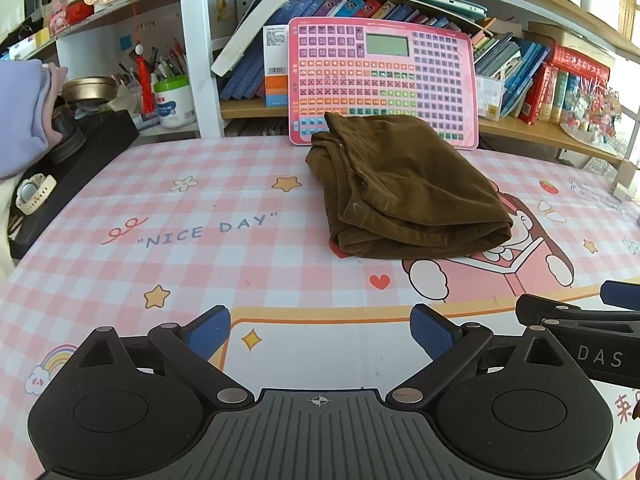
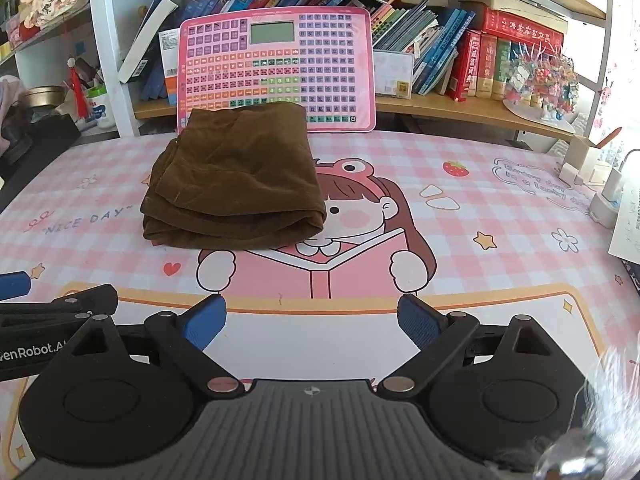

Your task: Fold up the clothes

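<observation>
A brown garment (image 1: 400, 188) lies folded into a thick rectangle on the pink checked table mat (image 1: 180, 240), toward the back by the shelf. The right wrist view has the same brown garment (image 2: 236, 184) left of centre. My left gripper (image 1: 320, 334) hovers open over the mat's near edge, well short of the garment, nothing between its blue pads. My right gripper (image 2: 312, 322) is open too, empty, at the same distance. Each gripper shows at the edge of the other's view.
A pink keyboard-style learning board (image 1: 380, 76) leans against the bookshelf right behind the garment. Folded pale clothes (image 1: 28, 116) and a black box (image 1: 80, 160) sit at the left. Chargers and paper (image 2: 612, 196) lie at the right edge. Books (image 2: 480, 56) fill the shelf.
</observation>
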